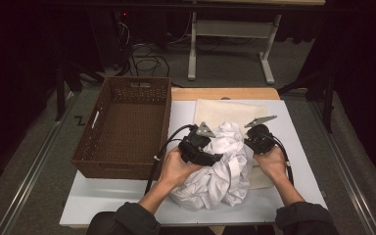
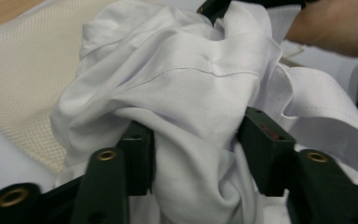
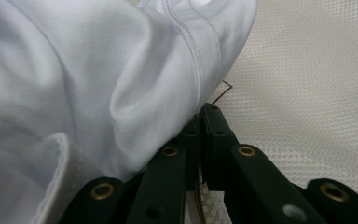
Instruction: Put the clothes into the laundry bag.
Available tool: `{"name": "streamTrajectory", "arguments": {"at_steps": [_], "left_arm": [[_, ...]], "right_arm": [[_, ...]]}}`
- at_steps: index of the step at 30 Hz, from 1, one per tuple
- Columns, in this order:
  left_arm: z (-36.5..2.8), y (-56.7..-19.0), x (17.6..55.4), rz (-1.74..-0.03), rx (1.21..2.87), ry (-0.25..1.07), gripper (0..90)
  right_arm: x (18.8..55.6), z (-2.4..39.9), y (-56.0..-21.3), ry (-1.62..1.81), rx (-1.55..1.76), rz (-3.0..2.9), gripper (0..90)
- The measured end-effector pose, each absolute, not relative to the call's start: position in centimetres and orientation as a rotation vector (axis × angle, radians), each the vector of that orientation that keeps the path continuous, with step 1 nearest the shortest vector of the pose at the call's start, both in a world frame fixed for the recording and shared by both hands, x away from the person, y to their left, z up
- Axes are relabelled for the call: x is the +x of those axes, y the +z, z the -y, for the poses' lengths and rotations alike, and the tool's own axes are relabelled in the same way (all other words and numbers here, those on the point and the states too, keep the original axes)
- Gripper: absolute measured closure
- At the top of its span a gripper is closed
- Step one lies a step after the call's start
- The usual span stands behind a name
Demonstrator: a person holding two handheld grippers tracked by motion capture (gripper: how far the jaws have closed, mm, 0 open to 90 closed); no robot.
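Note:
A crumpled white garment (image 1: pixel 225 169) sits bunched on the white board, partly over a cream mesh mat (image 1: pixel 215 110). My left gripper (image 1: pixel 216 156) comes in from the garment's left side. In the left gripper view its jaws (image 2: pixel 200 149) stand partly apart with a thick fold of the garment (image 2: pixel 182 70) pressed between the pads. My right gripper (image 1: pixel 248 142) is at the garment's upper right. In the right gripper view its jaws (image 3: pixel 204 126) are closed together on the edge of the garment (image 3: pixel 74 70), over the cream mat (image 3: pixel 307 93).
A brown woven basket (image 1: pixel 94 122) stands at the left, touching the white board (image 1: pixel 107 196). A strip of wooden tabletop (image 1: pixel 225 93) shows behind the mat. Table legs and cables lie on the floor beyond.

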State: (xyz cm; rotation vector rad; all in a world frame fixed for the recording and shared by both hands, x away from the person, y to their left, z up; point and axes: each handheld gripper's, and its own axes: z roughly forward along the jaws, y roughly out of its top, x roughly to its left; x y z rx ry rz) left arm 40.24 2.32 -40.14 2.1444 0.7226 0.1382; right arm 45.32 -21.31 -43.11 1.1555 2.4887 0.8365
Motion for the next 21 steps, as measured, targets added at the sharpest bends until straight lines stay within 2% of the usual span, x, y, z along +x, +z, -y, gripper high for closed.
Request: {"name": "streamTrajectory", "arguments": {"at_steps": [6,9,11,13,18,19,21], "left_arm": [[-1.7,-43.4,41.8,-0.737,2.169,-0.037,77.5],[0.0,-45.3,41.5,-0.703,2.252,-0.086,83.7],[2.2,-47.6,41.2,-0.654,2.383,-0.090,85.0],[3.0,-48.6,41.0,-0.637,2.421,-0.039,85.5],[2.5,-47.4,40.7,-0.678,2.389,-0.029,82.1],[2.3,-46.8,40.5,-0.687,2.377,-0.022,77.5],[1.8,-45.0,40.2,-0.703,2.344,0.009,61.9]], "right_arm": [[45.2,21.3,-42.9,0.839,1.150,-2.494,88.3],[45.1,21.3,-42.8,0.866,1.139,-2.480,88.6],[45.1,21.2,-42.5,0.885,1.142,-2.479,88.7],[45.0,21.0,-41.9,0.895,1.129,-2.481,88.8],[44.2,20.2,-40.8,0.873,1.055,-2.482,88.7],[44.1,20.1,-40.8,0.865,1.048,-2.481,88.7],[43.9,20.1,-41.0,0.860,1.046,-2.475,88.7]]}}
